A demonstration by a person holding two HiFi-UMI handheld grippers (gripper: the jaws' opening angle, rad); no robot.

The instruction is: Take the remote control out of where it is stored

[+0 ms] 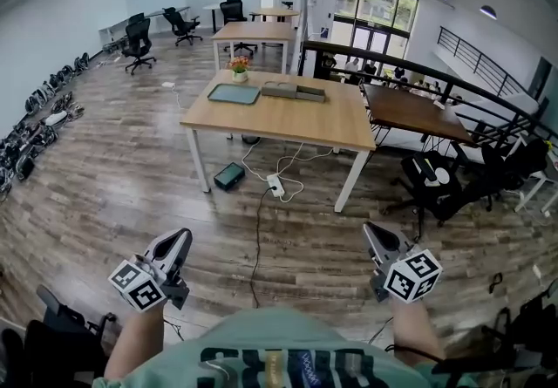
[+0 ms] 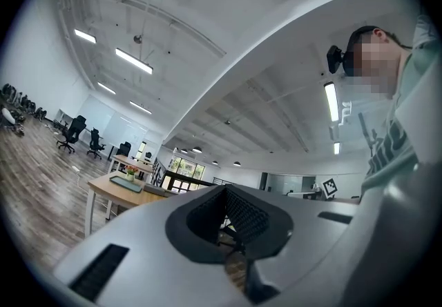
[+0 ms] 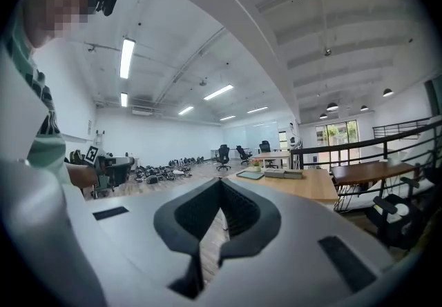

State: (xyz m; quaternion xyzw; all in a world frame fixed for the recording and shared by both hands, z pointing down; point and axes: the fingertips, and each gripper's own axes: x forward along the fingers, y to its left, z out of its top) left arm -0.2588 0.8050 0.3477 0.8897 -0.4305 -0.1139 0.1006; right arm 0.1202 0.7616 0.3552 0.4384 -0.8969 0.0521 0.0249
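Observation:
No remote control shows in any view. A wooden table (image 1: 288, 120) stands several steps ahead across the floor. On it lie a green tray (image 1: 234, 93), a flat grey box (image 1: 294, 91) and a small flower pot (image 1: 239, 68). My left gripper (image 1: 180, 240) is held low by my body at the bottom left, jaws together and empty. My right gripper (image 1: 373, 232) is at the bottom right, also closed on nothing. In the left gripper view the left gripper (image 2: 224, 189) points up toward the ceiling, with the table (image 2: 114, 189) far off. The right gripper (image 3: 221, 182) faces the table (image 3: 311, 185).
A power strip with cables (image 1: 276, 186) and a black box (image 1: 229, 175) lie on the wood floor under the table. A black office chair (image 1: 432, 181) and a dark table (image 1: 410, 112) stand at the right by a railing (image 1: 436, 81). Gear lines the left wall (image 1: 35, 129).

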